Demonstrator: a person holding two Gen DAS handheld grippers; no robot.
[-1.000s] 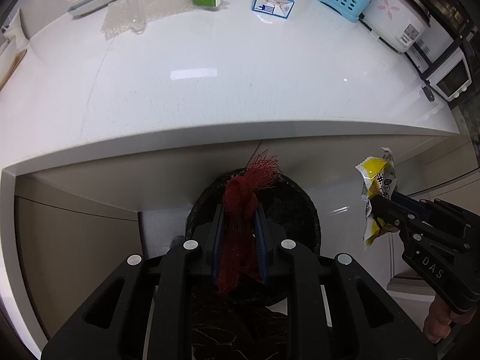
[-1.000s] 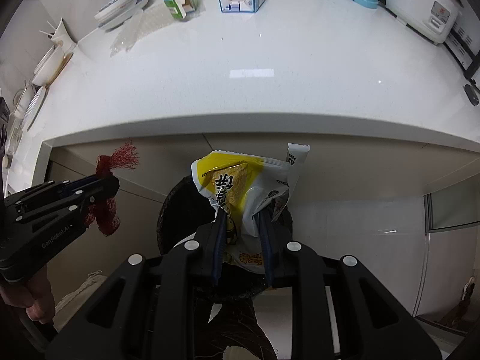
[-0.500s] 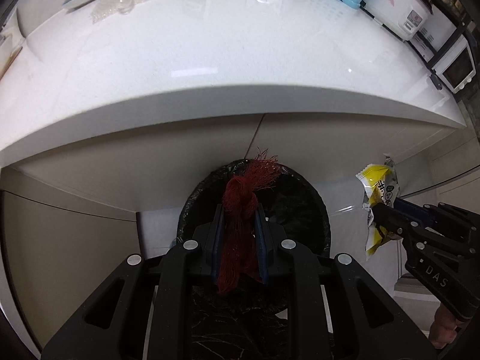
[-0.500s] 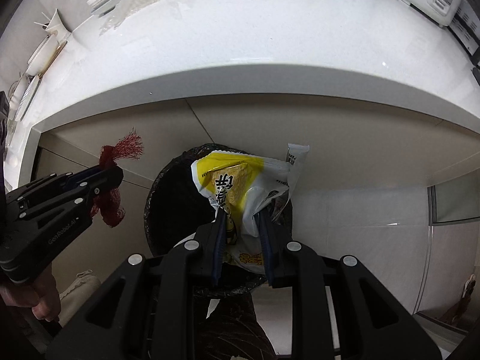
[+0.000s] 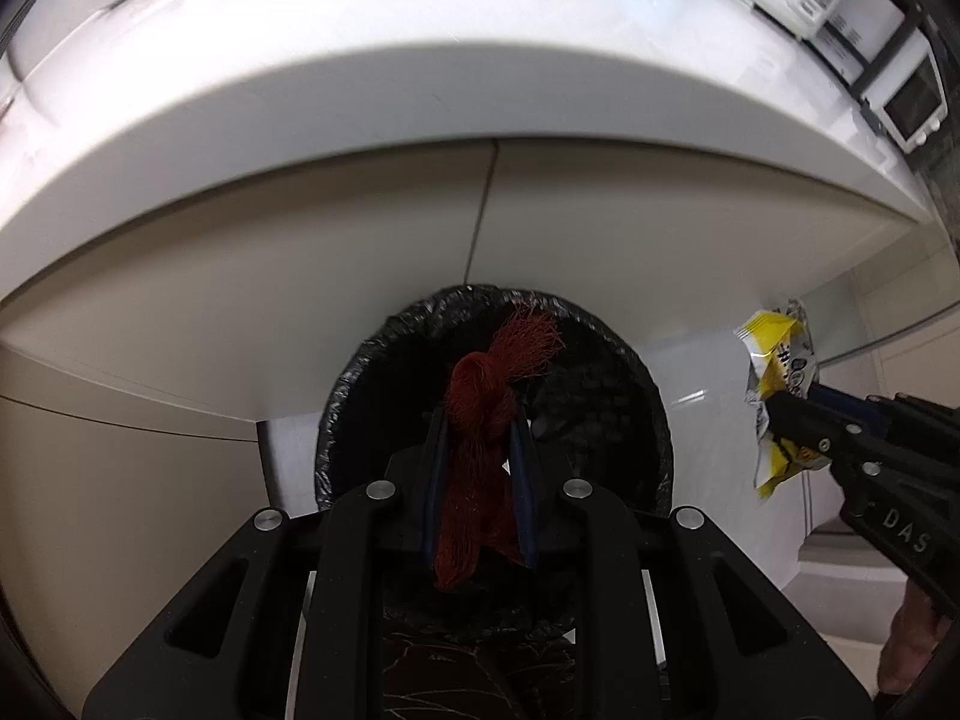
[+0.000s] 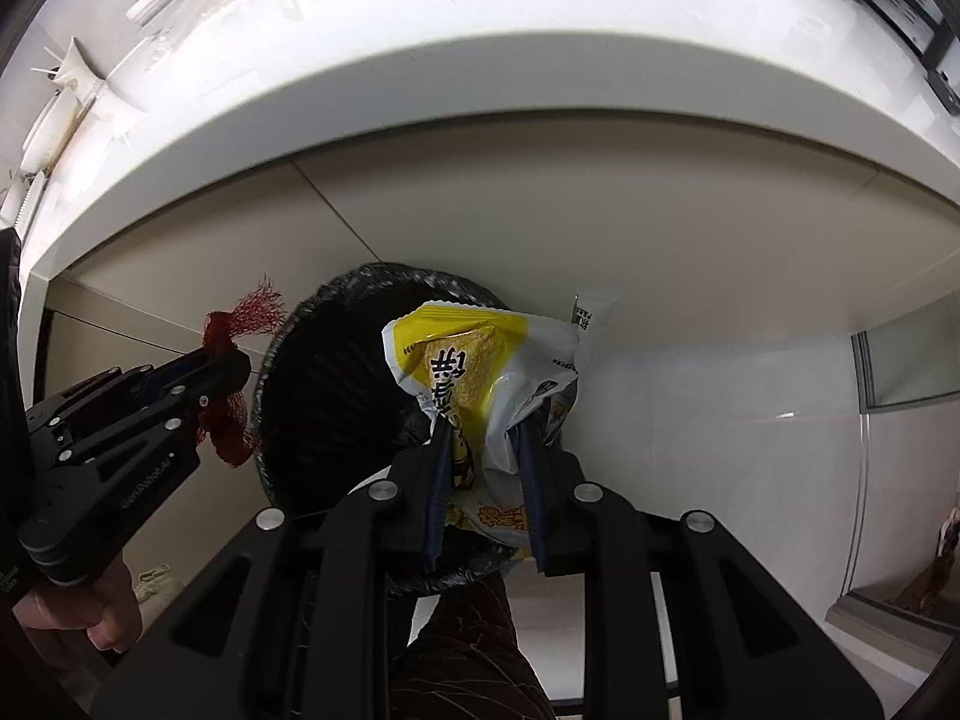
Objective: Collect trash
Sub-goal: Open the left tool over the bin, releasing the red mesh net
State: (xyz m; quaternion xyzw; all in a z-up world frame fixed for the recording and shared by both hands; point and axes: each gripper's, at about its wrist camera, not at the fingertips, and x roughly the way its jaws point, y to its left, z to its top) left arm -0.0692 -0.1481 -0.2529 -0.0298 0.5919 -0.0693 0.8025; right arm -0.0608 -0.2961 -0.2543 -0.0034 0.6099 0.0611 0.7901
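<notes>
Above the black-lined bin, the left gripper is pinching a red mesh net and the right gripper is clamping a yellow snack wrapper, both poised for dropping in.

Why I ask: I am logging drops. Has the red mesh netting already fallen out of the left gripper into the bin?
No: the red mesh netting is clamped in the left gripper, above the black-lined bin.

Both wrist views look steeply down, sharing the bin.
</notes>
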